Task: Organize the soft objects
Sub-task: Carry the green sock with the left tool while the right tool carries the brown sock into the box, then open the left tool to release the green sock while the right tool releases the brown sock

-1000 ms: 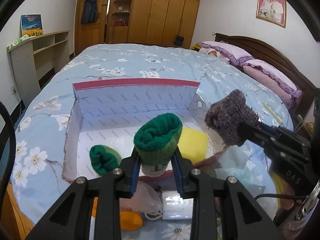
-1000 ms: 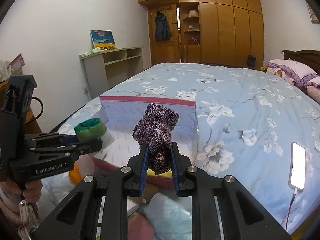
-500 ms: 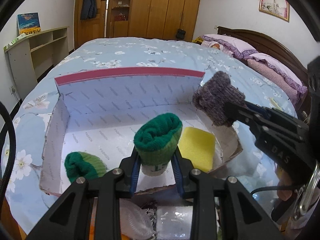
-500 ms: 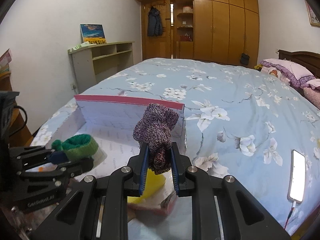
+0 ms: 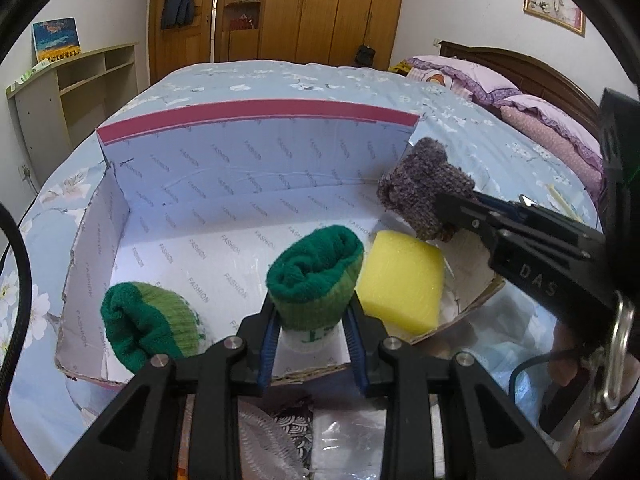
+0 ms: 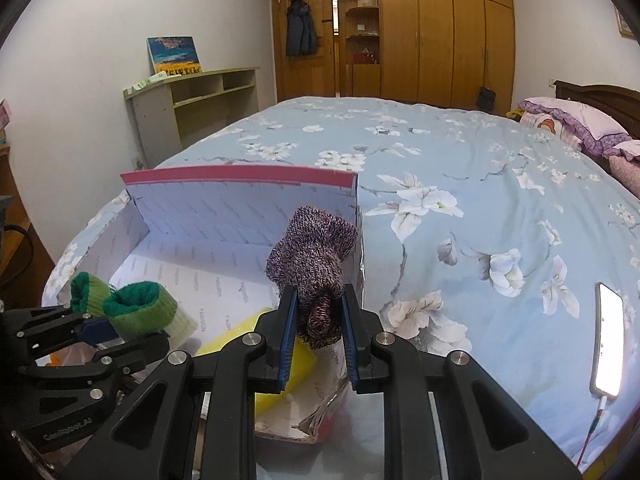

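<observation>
My left gripper is shut on a rolled green sock and holds it over the near edge of an open cardboard box on the bed. A second green sock and a yellow sponge lie inside the box. My right gripper is shut on a rolled purple knit sock, held above the box's right end, over the sponge. In the right wrist view the left gripper with its green sock sits at lower left.
The box rests on a blue floral bedspread. A lit phone on a cable lies at the right. Plastic bags and packets lie in front of the box. Pillows, a shelf unit and wardrobes surround the bed.
Both grippers have moved forward over the box, each still holding its sock. The box now fills more of both views.
</observation>
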Available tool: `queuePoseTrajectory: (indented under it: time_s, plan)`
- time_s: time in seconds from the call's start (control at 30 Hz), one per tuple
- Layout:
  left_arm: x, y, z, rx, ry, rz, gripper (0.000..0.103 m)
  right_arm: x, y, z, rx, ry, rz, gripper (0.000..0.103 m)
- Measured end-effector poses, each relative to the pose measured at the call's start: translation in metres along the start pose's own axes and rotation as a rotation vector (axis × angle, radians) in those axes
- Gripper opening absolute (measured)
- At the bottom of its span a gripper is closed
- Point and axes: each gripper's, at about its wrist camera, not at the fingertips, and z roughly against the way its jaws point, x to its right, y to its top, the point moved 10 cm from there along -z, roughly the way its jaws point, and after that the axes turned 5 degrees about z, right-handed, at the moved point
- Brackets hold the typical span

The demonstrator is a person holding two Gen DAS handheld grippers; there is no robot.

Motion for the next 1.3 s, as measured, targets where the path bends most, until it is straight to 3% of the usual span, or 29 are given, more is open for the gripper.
queuePoseTrajectory:
  time_s: [0.43,0.8,0.97,1.3]
  plan:
    - [-0.001,-0.003,-0.001,-0.003,0.011,-0.002,0.033,0.001,-0.005,-0.006,-0.019,0.007,-0.018,0.022]
    - [-0.009,-0.002,0.0,-0.002,0.035,0.014,0.046,0.0,-0.004,-0.004,-0.008,0.01,-0.028,0.032]
    - [-0.009,-0.003,0.005,0.005,0.034,0.021,0.062,-0.001,0.0,0.004,0.008,-0.002,-0.027,0.037]
    - [-0.012,-0.006,0.017,0.007,0.033,0.036,0.064,-0.005,0.004,0.019,0.03,-0.002,-0.024,0.038]
